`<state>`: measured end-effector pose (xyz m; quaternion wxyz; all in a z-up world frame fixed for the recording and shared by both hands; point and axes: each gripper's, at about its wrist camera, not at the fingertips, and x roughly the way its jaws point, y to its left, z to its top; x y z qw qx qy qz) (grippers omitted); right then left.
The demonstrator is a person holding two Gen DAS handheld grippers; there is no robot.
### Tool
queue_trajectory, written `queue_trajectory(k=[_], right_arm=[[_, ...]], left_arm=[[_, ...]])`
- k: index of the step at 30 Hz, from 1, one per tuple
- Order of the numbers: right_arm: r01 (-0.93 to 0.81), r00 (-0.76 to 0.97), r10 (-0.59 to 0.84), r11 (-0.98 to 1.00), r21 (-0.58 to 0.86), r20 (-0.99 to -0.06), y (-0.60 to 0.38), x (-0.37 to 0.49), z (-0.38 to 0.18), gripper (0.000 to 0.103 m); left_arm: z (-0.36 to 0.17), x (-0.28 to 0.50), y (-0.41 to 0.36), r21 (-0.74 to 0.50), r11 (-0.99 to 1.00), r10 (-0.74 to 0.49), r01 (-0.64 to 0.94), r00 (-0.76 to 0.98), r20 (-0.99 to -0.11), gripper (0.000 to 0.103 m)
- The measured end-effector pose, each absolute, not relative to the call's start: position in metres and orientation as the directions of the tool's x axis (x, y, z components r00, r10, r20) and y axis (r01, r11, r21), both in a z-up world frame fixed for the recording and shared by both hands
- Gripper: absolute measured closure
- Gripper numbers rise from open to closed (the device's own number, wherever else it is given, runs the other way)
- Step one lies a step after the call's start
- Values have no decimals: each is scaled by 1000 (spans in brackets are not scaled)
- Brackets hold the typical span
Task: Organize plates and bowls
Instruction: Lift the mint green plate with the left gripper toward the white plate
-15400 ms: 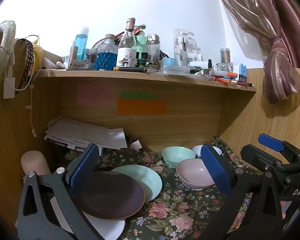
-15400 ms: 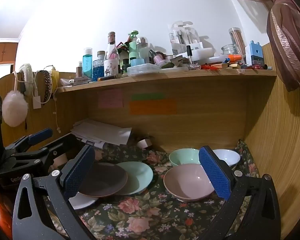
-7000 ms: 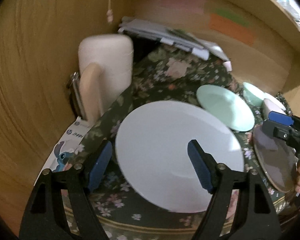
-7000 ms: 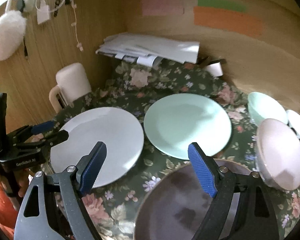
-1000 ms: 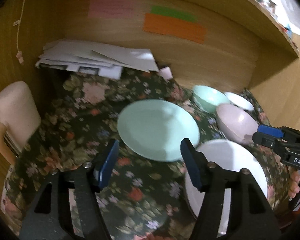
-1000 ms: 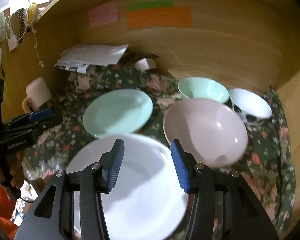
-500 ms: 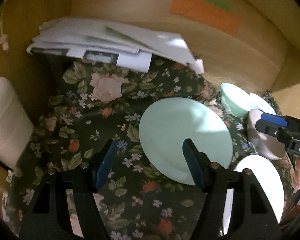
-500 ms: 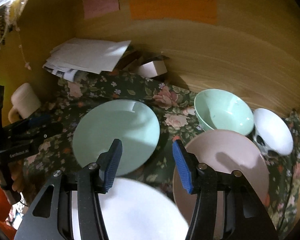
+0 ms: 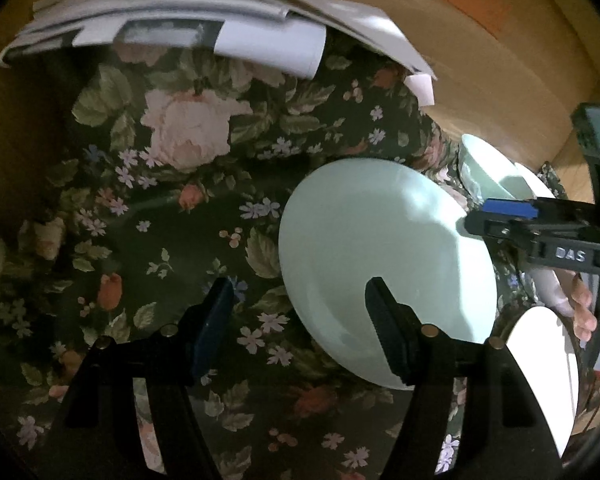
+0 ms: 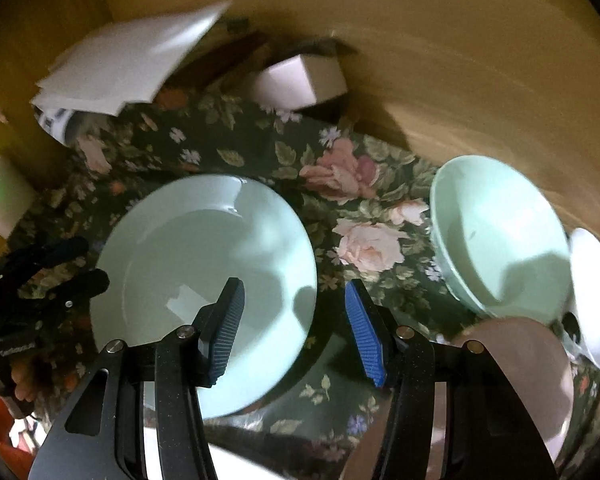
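Both claws hang parted and empty over the flowered cloth [image 9: 168,216]. From its own camera the left gripper [image 9: 298,320] points steeply down, one blue pad over bare cloth, the other over the near rim of the mint plate [image 9: 384,252], not pressing it. The right gripper [image 10: 292,326] straddles that plate's [image 10: 204,280] right edge, nothing between its pads.

Nearest, a white plate [image 9: 548,376] is cut off by the lower right frame edge; in the right view only a pale sliver shows behind the claw's arms. A pink bowl [image 10: 516,376] is half hidden by the right claw's arm. Beyond lie the mint bowl [image 10: 496,232] and a white bowl [image 10: 596,292], apparently touching, though blur smears that corner. Farthest, a stack of papers [image 9: 204,12] rests against the wooden back wall [image 10: 440,60]. Fingers [image 9: 582,308] grip the right claw's handle.
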<state>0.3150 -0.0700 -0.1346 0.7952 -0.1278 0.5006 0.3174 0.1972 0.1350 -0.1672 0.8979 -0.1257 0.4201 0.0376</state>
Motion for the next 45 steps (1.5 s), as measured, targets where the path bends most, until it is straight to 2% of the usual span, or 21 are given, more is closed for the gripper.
queue_trajectory(k=[7, 11, 17, 25, 45], right_arm=[[-634, 229, 335, 763, 121, -914, -60, 326, -143, 72], [-634, 190, 317, 762, 131, -929, -55, 330, -151, 79], [-636, 174, 315, 760, 138, -933, -53, 330, -155, 79], [-647, 205, 336, 751, 130, -919, -54, 324, -155, 79], [-660, 301, 456, 733, 161, -838, -64, 273, -100, 80]], left_arm=[[-174, 207, 129, -217, 968, -92, -126, 628, -773, 58], [-178, 209, 128, -231, 966, -110, -117, 619, -777, 64], [-181, 213, 124, -249, 965, -151, -81, 603, -783, 66], [-178, 206, 125, -257, 961, -142, -99, 621, -771, 66], [-130, 145, 144, -290, 950, -111, -115, 745, -658, 66]])
